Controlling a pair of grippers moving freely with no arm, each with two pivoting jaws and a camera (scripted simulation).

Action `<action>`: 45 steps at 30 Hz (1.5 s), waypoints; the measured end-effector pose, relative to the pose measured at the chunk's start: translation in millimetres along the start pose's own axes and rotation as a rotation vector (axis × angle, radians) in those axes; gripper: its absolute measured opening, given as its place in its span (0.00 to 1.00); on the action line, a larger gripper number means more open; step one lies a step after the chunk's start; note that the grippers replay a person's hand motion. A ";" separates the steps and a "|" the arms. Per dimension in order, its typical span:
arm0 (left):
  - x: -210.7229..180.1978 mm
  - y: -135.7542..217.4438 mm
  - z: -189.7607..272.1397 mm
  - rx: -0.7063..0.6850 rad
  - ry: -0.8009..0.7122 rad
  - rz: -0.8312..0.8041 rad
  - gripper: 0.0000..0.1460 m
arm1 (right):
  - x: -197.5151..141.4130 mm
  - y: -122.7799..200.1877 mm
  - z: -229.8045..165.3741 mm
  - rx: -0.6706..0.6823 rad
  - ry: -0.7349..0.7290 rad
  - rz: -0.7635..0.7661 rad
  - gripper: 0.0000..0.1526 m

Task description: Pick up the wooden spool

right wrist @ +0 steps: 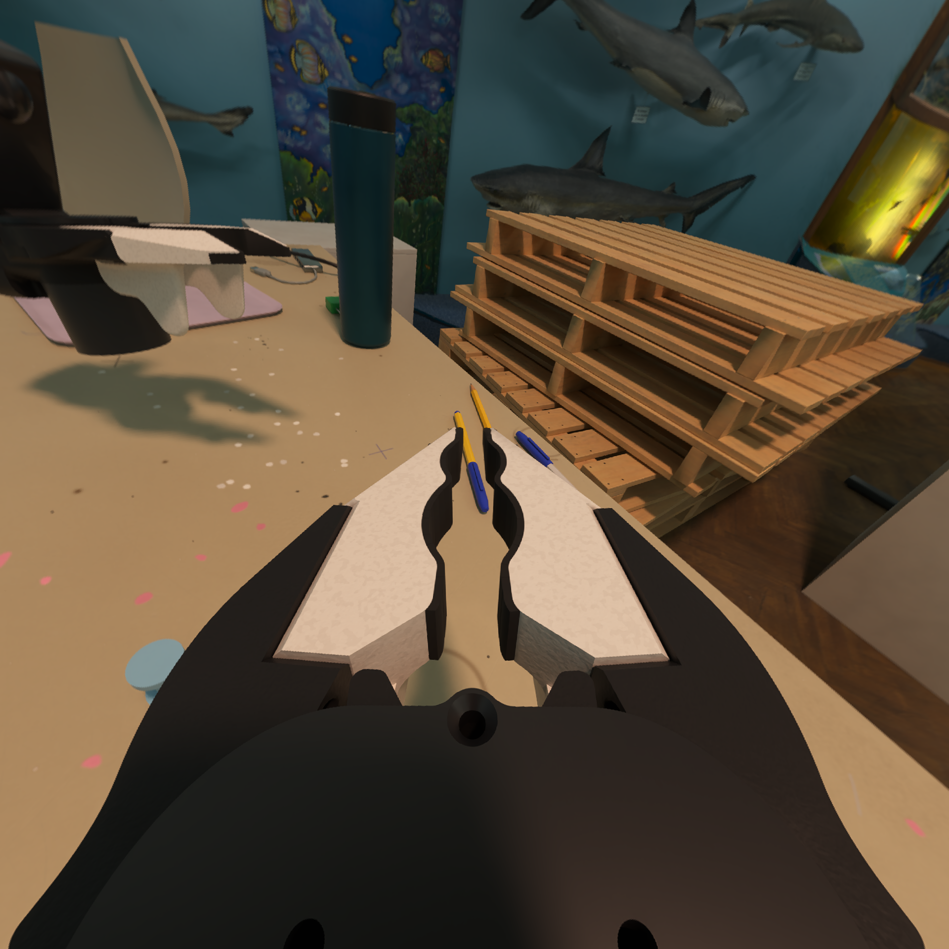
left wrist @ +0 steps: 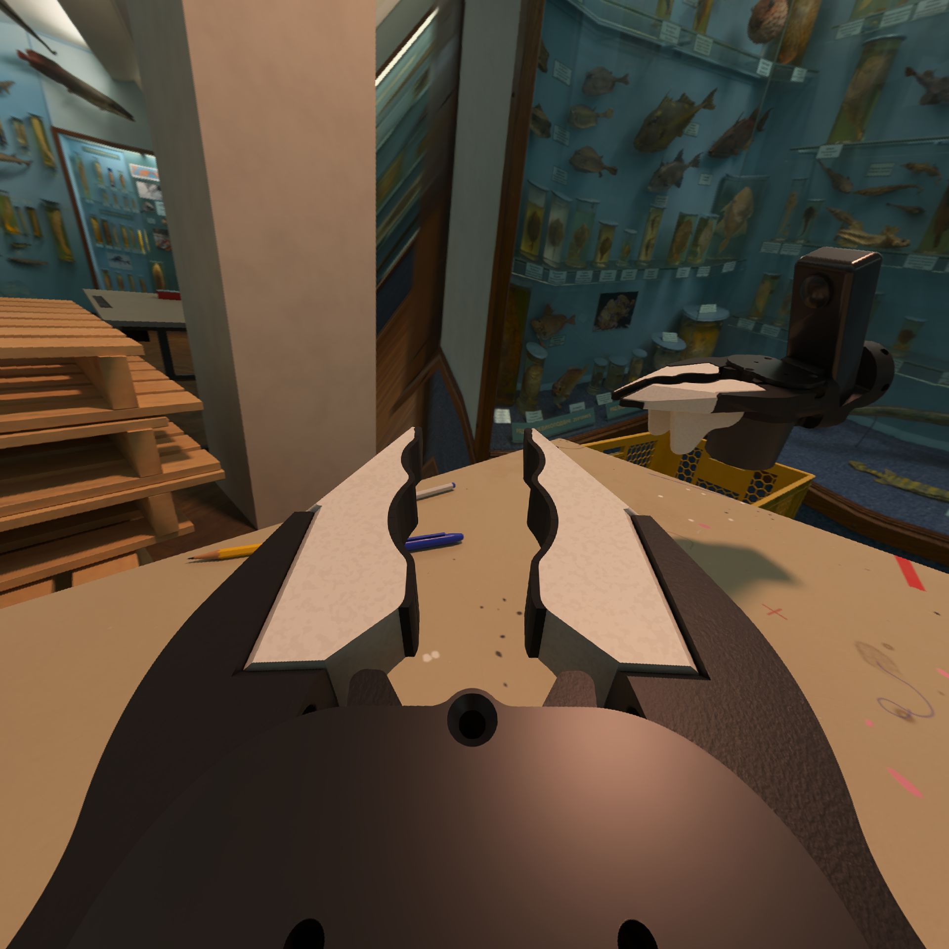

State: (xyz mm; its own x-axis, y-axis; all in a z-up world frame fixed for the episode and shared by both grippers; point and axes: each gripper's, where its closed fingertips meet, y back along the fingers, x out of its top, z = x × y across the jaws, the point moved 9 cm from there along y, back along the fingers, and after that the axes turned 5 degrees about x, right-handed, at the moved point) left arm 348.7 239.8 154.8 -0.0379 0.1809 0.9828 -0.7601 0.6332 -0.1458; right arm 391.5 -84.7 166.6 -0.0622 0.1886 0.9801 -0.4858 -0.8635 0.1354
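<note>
- Left wrist view: the left gripper [left wrist: 472, 518] hangs over a tan, paint-flecked desk [left wrist: 667, 642], its pale speckled fingers [left wrist: 349, 560] with wavy dark inner edges set moderately apart, holding nothing.
- A blue pen [left wrist: 436, 540], a white pen [left wrist: 435, 490] and a yellow pencil [left wrist: 226, 553] lie partly hidden behind the left finger.
- Only this view shows a yellow perforated crate [left wrist: 719, 472] beyond the desk's far edge, under the right gripper [left wrist: 667, 405].
- Right wrist view: the right gripper [right wrist: 470, 518] has its fingers [right wrist: 385, 565] narrowly parted, empty, over a yellow-and-blue pen [right wrist: 475, 477].
- Only here: a tall teal tumbler [right wrist: 362, 221], a pink mat [right wrist: 246, 303] and stacked slatted pallets [right wrist: 693, 318].
- A pale blue round flange with a stem [right wrist: 151, 667], cut off by the gripper body at lower left, may be the spool; I cannot tell.
</note>
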 end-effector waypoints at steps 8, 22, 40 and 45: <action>-8.9 -6.3 13.7 -0.050 -0.070 -0.032 0.27 | 4.6 9.5 -47.2 -0.031 0.082 -0.054 0.00; -14.0 -8.5 14.0 -0.059 -0.059 -0.040 0.27 | -67.4 -2.7 -143.2 0.064 -0.084 -0.592 0.29; -5.2 -0.1 26.4 -0.253 -0.033 0.038 0.31 | -19.3 0.5 -132.6 0.018 -0.079 -0.070 0.15; -0.1 6.4 44.9 -0.452 -0.090 0.035 0.35 | -15.3 3.5 -126.9 0.057 -0.204 0.031 0.15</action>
State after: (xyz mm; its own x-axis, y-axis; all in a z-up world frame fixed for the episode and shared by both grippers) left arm 314.7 210.1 158.9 -0.1298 0.1546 0.9794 -0.3988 0.8962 -0.1944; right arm 280.1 -31.3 133.6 0.1041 0.0675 0.9923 -0.4362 -0.8935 0.1066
